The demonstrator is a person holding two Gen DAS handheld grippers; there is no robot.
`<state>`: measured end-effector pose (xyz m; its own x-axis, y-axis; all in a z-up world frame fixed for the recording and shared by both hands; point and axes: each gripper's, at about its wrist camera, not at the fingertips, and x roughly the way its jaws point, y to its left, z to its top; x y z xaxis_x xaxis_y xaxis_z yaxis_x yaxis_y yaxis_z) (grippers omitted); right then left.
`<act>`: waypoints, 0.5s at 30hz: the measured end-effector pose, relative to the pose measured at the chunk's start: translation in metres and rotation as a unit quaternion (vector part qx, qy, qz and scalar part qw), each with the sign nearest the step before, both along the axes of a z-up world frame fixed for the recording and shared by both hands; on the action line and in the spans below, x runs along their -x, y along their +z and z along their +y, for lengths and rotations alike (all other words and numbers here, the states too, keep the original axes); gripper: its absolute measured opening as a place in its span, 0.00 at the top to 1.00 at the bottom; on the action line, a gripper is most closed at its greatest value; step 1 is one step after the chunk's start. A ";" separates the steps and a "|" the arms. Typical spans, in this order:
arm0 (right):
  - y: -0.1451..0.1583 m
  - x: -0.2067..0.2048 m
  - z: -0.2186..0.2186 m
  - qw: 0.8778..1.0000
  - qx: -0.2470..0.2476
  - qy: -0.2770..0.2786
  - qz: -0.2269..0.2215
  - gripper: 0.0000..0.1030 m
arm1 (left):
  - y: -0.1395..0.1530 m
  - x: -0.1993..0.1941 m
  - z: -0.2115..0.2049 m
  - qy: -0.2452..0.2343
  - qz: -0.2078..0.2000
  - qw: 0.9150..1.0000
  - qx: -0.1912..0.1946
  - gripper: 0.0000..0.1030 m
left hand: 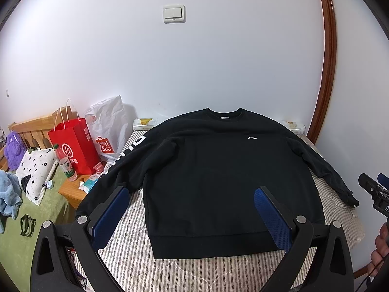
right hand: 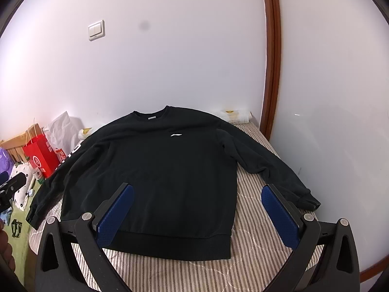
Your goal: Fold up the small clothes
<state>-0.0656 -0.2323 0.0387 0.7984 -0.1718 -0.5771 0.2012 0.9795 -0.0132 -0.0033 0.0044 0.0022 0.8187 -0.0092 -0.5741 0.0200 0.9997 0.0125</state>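
Black sweatshirt (left hand: 218,170) with white logo, brown-and-white striped bedcover (left hand: 136,265), red paper bag (left hand: 73,143), blue gripper pads (right hand: 114,215)

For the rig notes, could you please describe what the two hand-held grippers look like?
Both match. The left hand-held gripper and right hand-held gripper each have black angular frames with silver round bolts and two flat fingers faced with blue textured pads. No cables or sleeves show clearly.
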 end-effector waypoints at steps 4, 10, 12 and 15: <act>0.000 0.000 -0.001 1.000 -0.001 0.000 0.000 0.00 | 0.001 0.001 0.000 0.000 0.000 1.000 -0.001 0.00; 0.001 0.001 -0.001 1.000 -0.001 0.000 -0.001 0.00 | 0.001 0.001 0.001 0.000 -0.001 1.000 -0.001 0.00; 0.001 0.001 -0.001 1.000 -0.001 0.000 -0.001 0.00 | 0.001 0.001 0.001 0.000 -0.001 1.000 0.000 0.00; 0.001 0.001 -0.002 1.000 -0.001 0.000 -0.001 0.00 | 0.001 0.001 0.001 0.001 -0.001 1.000 0.001 0.00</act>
